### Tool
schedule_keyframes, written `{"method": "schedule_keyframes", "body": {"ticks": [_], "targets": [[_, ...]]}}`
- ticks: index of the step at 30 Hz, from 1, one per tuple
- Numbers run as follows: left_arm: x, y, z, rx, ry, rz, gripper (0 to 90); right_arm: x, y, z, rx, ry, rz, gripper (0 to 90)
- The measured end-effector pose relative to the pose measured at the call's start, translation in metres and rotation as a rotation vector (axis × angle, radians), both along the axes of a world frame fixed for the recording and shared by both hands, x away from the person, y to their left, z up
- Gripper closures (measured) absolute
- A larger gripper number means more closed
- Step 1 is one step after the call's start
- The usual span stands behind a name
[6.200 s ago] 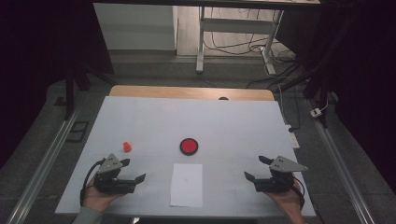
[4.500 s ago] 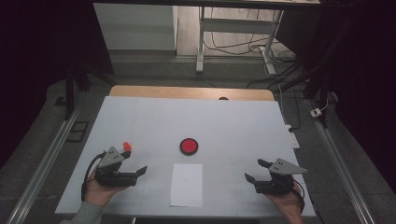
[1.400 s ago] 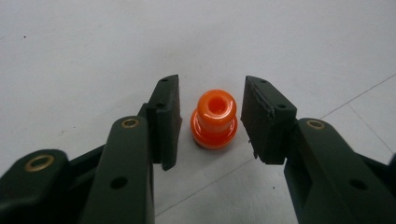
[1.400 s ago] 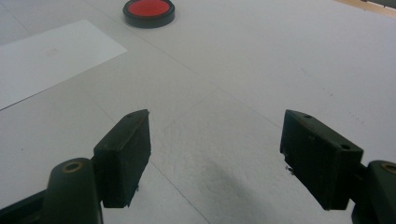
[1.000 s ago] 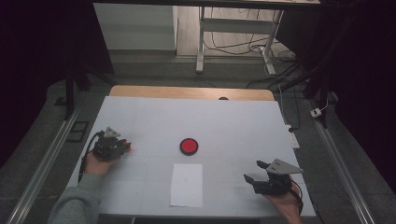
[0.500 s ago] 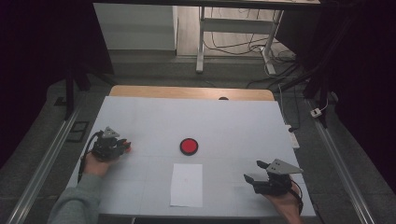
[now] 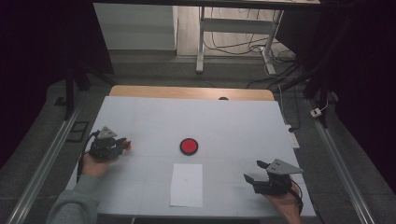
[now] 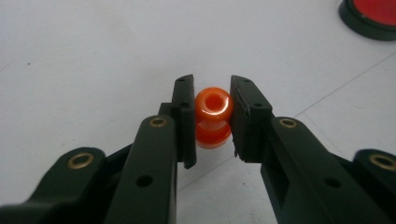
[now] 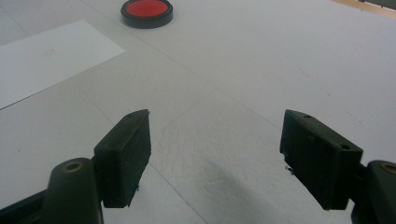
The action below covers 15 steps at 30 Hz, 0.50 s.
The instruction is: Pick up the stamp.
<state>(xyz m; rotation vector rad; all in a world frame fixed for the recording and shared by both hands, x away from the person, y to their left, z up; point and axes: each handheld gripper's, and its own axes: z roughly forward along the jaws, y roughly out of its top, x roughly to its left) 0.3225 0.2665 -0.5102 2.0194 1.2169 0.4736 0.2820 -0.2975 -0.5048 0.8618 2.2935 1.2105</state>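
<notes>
Orange bead (image 7: 127,146) is seen in the high view at the table's (image 7: 233,116) left side, at the tip of the left gripper (image 7: 122,144); earlier it lay free there while that gripper sat nearer the front edge, so the gripper has been brought up to it. Red disc (image 7: 189,146) sits mid-table, paper (image 7: 187,185) just in front of it, both unmoved. Right gripper (image 7: 253,171) is held near the front right corner, where it was before. Left gripper view: bead (image 8: 213,116) is pinched between the two black pads (image 8: 187,119), its hole facing the camera, and appears to rest on the table; disc (image 8: 371,16) is seen far off at top right. Grasp is judged made, lift not yet begun, so carrying the bead off is likely next. Right gripper view: jaws are spread wide with nothing between, right gripper (image 9: 215,154) over bare table, disc (image 9: 146,12) and paper (image 9: 51,58) well ahead.
</notes>
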Motion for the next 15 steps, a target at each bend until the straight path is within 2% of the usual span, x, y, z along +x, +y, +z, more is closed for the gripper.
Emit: {"method": "schedule_keyframes", "body": {"ticks": [6, 9, 12, 15], "targets": [[-0.005, -0.003, 0.006, -0.024, -0.021, -0.019, 72.7, -0.001, 0.000, 0.000, 0.001, -0.007, 0.000, 24.5], [-0.010, -0.007, 0.010, -0.005, -0.051, -0.026, 72.7, -0.001, 0.000, 0.001, -0.001, -0.007, 0.000, 24.8], [-0.013, -0.010, 0.013, -0.021, -0.069, -0.038, 72.7, 0.000, -0.001, 0.001, -0.002, -0.009, -0.005, 25.0], [-0.015, -0.012, 0.014, -0.034, -0.071, -0.049, 72.6, 0.000, -0.001, 0.001, -0.003, -0.009, -0.003, 25.1]]}}
